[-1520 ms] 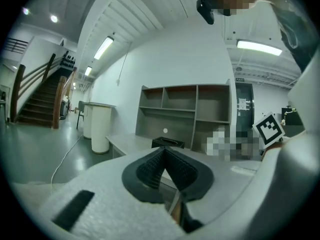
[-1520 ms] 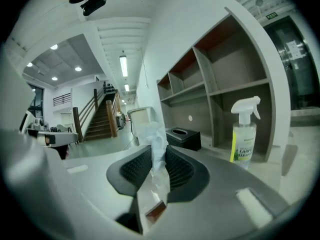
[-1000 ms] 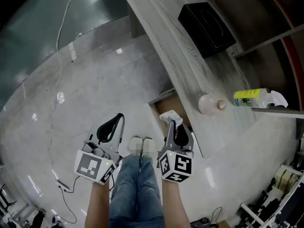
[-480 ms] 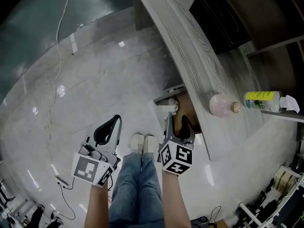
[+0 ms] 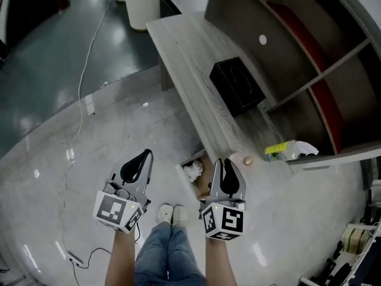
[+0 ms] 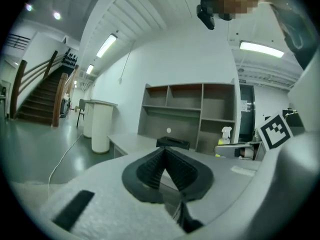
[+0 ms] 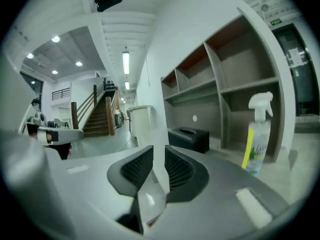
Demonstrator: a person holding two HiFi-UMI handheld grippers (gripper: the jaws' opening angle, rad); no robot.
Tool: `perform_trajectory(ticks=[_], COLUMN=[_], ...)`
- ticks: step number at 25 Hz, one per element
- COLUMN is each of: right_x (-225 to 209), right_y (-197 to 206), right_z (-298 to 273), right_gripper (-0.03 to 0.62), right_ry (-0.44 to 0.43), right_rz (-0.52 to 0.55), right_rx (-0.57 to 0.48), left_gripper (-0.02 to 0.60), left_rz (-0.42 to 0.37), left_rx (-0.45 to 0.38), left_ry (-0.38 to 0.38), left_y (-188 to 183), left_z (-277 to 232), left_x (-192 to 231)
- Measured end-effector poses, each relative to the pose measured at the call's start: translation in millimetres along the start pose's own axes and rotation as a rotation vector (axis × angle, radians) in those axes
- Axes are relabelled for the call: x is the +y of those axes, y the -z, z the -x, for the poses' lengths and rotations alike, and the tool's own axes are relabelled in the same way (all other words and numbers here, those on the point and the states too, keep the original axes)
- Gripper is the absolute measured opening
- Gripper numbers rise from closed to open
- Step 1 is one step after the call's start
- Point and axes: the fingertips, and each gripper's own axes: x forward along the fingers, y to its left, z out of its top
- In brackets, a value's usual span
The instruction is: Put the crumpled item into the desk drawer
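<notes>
The crumpled white item (image 5: 192, 170) lies inside the open desk drawer (image 5: 184, 180), under the front edge of the grey wooden desk (image 5: 191, 64). My right gripper (image 5: 225, 162) hovers just right of the drawer, over its far side, and holds nothing. Its jaws are closing, with a narrow gap still showing between the pads (image 7: 137, 166) in the right gripper view. My left gripper (image 5: 144, 155) hangs over the floor to the left of the drawer, shut and empty, its pads (image 6: 152, 166) meeting at the tip.
On the desk stand a black box (image 5: 236, 86), a spray bottle (image 5: 289, 151) and a small pink round thing (image 5: 238, 159). An open shelf unit (image 5: 309, 52) rises behind the desk. A white column (image 5: 141, 2) stands at the desk's far end. A cable (image 5: 89, 46) trails across the floor.
The crumpled item has left the right gripper and now lies in the drawer. The right gripper has drawn back from the drawer, and the head view has swung up over the desk.
</notes>
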Motion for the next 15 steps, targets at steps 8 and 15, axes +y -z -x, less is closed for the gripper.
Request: perform_trajectory(ticks=[8, 15], right_x=[-28, -49], right_y=[-179, -257], right_z=[26, 77], right_gripper=[0.018, 0.009], right_ry=[-0.006, 0.007], right_rz=[0.084, 0.102], right_rx=[-0.275, -0.441], left_gripper=[0.005, 0.005], left_rz=[-0.120, -0.193], left_rx=[-0.208, -0.326], left_ry=[0.060, 0.124], left_y=[-157, -230], left_z=[-30, -25], left_x=[-33, -79])
